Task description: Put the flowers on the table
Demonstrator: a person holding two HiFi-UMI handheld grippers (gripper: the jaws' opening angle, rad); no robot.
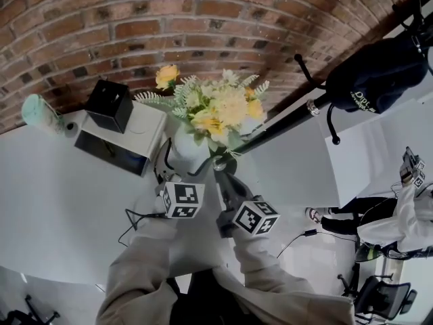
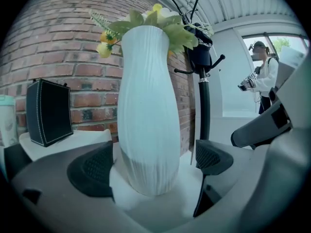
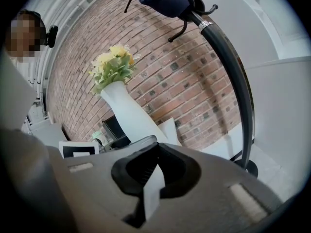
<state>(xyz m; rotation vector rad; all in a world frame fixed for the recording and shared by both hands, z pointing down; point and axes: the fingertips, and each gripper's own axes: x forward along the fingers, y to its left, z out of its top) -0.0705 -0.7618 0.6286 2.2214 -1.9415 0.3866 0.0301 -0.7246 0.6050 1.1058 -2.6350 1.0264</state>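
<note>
A tall white ribbed vase (image 1: 189,151) of yellow flowers (image 1: 218,107) stands upright on the white table (image 1: 61,202) near the brick wall. My left gripper (image 1: 181,178) is at its base. In the left gripper view the vase (image 2: 148,110) fills the gap between the wide-open jaws (image 2: 153,166). The left pad is close beside the vase and the right pad stands clear of it. My right gripper (image 1: 224,173) is just to the right of the vase. Its jaws (image 3: 155,152) are shut, with a thin white strip showing at the seam. The vase (image 3: 129,113) leans up behind them.
A black box (image 1: 108,103) sits on a white box (image 1: 125,134) to the left of the vase, with a pale green cup (image 1: 37,110) further left. A black coat stand (image 1: 284,124) carrying a dark bag (image 1: 379,73) rises on the right. A person (image 1: 406,215) is at the far right, and a cable (image 1: 135,219) crosses the table.
</note>
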